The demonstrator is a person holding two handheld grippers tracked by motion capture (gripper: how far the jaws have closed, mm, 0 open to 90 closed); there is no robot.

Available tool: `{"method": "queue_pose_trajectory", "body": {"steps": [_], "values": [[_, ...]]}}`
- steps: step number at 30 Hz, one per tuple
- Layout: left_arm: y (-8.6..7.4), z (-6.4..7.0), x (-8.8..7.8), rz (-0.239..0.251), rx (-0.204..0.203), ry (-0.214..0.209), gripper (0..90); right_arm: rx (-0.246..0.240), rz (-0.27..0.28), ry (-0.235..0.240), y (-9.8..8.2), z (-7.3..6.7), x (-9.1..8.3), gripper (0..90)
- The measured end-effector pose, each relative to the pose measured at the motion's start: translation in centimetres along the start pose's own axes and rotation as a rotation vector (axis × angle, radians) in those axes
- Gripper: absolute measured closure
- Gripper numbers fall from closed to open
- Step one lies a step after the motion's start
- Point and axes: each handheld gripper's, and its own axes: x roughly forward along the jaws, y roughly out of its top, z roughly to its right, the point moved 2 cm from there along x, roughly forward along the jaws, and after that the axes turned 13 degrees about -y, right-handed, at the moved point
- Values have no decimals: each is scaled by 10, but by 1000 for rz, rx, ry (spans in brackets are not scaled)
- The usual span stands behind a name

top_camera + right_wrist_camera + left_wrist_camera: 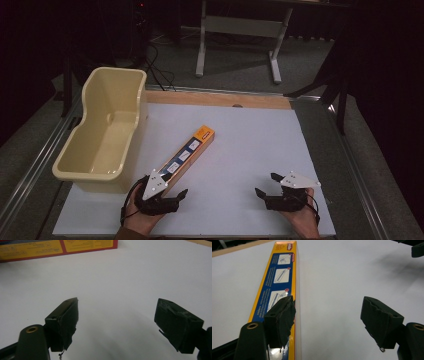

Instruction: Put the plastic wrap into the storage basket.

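White sheeting covers the counter (250,150) before us, with dark floor beyond. Nearest us, our left gripper (167,192) sits at the near end of the long yellow-and-blue box (189,155), jaws spread, one jaw over the box's top face and the other out over bare counter. Our right gripper (267,186) rests well to the right of the box, jaws spread wide and holding nothing. Left of the box stands a cream plastic tub (102,130), open side up, and we see nothing inside it. Beyond the box, a table frame (240,30) stands on the floor.
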Motion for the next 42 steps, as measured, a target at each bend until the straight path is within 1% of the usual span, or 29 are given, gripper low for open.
{"method": "queue_pose_trajectory", "body": {"steps": [4, 6, 8, 9, 11, 13, 14, 15, 16, 18, 19, 20, 21, 22, 23, 24, 27, 29, 30, 32, 33, 34, 36, 37, 38, 39, 40, 41, 42], "values": [[0, 0, -1, -2, 1, 2, 274, 1, 2, 0, 0, 0, -1, 190], [0, -2, -2, -4, -12, 9, 272, 2, 0, -1, 0, 0, 0, 190], [0, -4, -2, -22, -28, 21, 273, 7, -4, -4, -1, 0, 1, 190], [0, -5, -3, -27, -27, 27, 269, 12, -3, -5, -1, 1, 1, 190], [1, -6, -4, -54, -23, 40, 257, 20, -5, -2, 0, 2, 3, 190], [1, -7, -6, -68, -21, 57, 246, 22, -7, -4, 0, 2, 4, 190], [1, -7, -6, -68, -21, 57, 237, 22, -8, -4, 0, 2, 4, 190], [1, -10, -8, -96, -26, 88, 230, 22, -7, -4, 0, 2, 4, 190], [1, -12, -10, -109, -31, 94, 225, 23, -8, -4, 0, 2, 4, 190], [0, -17, -12, -138, -53, 132, 222, 23, -11, -5, 0, 2, 4, 190], [0, -20, -13, -153, -70, 143, 204, 24, -11, -6, -1, 2, 4, 190], [-1, -23, -14, -174, -84, 139, 182, 25, -11, -5, -1, 2, 4, 190], [-2, -25, -14, -188, -95, 153, 171, 25, -11, -5, -1, 2, 4, 190], [-2, -25, -14, -188, -95, 153, 164, 25, -11, -5, -1, 2, 4, 190], [-4, -30, -16, -213, -112, 162, 159, 25, -10, -5, -1, 2, 4, 190], [-6, -32, -16, -224, -124, 166, 153, 24, -11, -4, -1, 2, 4, 191], [-11, -38, -17, -253, -154, 163, 153, 21, -13, -2, -1, 2, 5, 191], [-11, -38, -17, -253, -154, 163, 156, 21, -15, 0, -1, 2, 5, 191], [-16, -41, -15, -286, -169, 145, 171, 18, -15, 1, 0, 1, 6, 191], [-19, -43, -13, -309, -170, 150, 181, 15, -18, 3, 0, 1, 6, 192], [-19, -43, -13, -309, -170, 150, 198, 14, -23, 5, -1, 1, 6, 192], [-22, -45, -10, -338, -187, 152, 208, 11, -25, 5, -1, 0, 7, 192], [-23, -46, -8, -352, -192, 141, 232, 6, -25, 4, -1, 0, 7, 192], [-24, -46, -8, -349, -202, 125, 251, 4, -24, 5, -1, 0, 7, 193], [-23, -46, -8, -348, -196, 110, 303, 6, -26, 5, -1, 0, 7, 193], [-23, -44, -7, -352, -184, 106, 351, 6, -27, 4, -1, 0, 7, 192], [-23, -44, -7, -352, -184, 106, 367, 6, -27, 4, -1, 0, 7, 192], [-22, -43, -7, -362, -168, 111, 373, 7, -28, 4, -1, 1, 7, 194], [-22, -43, -7, -361, -165, 111, 378, 8, -27, 5, -1, 1, 7, 199]]}}
